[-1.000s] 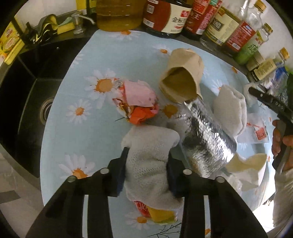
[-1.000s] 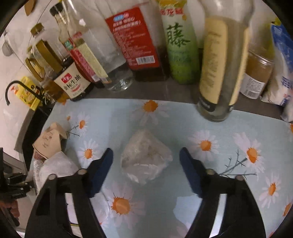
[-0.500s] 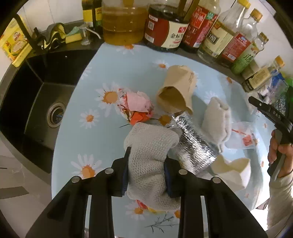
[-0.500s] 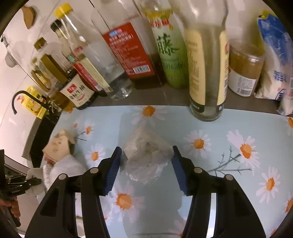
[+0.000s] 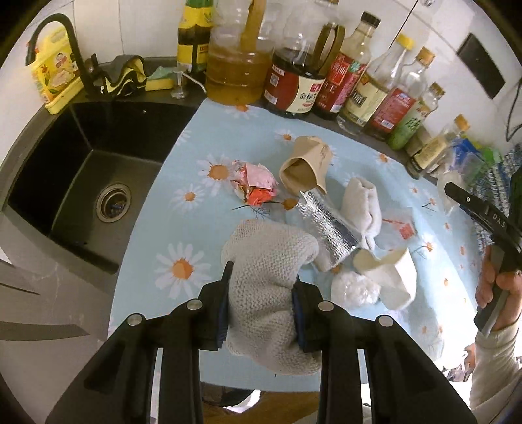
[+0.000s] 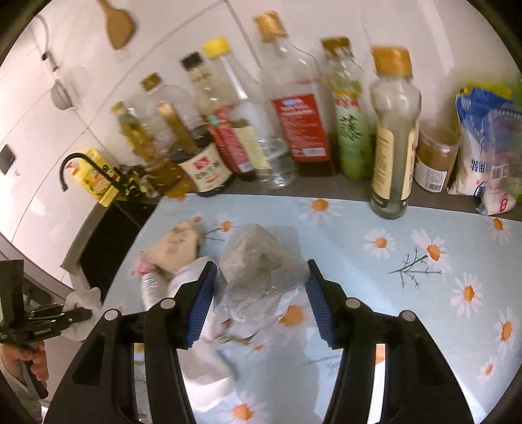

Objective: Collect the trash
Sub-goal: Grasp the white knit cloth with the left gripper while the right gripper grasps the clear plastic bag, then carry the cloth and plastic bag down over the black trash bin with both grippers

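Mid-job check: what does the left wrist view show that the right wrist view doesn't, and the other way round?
Only the left wrist view shows the sink basin with its drain, the pink and orange wrapper, and the left tool shut on the knitted cloth.

Only the right wrist view shows the wooden spatula on the wall, the brown jar, and the right tool around the clear plastic bag, pads apparently not quite closed on it.

Both show the brown paper cup, the foil pouch, the bottle row and the daisy mat.
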`<action>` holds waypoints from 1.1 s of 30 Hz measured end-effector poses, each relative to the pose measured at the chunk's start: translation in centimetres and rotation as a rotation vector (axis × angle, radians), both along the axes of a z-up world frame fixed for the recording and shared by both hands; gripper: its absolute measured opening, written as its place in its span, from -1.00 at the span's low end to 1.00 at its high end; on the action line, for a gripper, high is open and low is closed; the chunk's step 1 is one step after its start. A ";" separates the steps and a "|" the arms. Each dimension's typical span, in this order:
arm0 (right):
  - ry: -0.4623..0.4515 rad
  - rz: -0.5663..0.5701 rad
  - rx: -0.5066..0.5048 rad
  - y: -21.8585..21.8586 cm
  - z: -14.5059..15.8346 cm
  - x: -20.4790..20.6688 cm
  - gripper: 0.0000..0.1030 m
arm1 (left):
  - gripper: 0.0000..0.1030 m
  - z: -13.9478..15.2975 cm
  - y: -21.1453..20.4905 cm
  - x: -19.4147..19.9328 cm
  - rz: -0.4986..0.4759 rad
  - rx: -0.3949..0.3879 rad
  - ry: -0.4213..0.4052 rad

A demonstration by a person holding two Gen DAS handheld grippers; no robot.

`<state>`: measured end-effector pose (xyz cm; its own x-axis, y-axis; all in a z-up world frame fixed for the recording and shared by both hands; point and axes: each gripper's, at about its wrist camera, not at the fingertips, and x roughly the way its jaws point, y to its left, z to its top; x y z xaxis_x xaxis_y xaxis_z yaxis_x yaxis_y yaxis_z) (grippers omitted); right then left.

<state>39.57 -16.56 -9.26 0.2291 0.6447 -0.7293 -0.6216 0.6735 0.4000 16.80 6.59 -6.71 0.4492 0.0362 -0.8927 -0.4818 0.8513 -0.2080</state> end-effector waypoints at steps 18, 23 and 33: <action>-0.025 -0.179 0.005 0.5 5.3 -20.3 0.07 | -0.45 3.0 1.5 -10.3 -0.267 -0.047 -0.197; -0.008 -0.214 0.007 1.3 4.7 -26.2 0.07 | -0.44 2.4 2.0 -13.6 -0.327 -0.061 -0.211; 0.084 -0.229 -0.008 3.2 1.7 -34.7 0.08 | -0.45 -0.4 1.9 -18.2 -0.434 -0.118 -0.175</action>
<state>4.90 -13.32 -7.51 0.3073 0.5771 -0.7567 -0.4171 0.7964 0.4380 -1.41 8.53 -7.06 0.5442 -0.2843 -0.7893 -0.0368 0.9318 -0.3610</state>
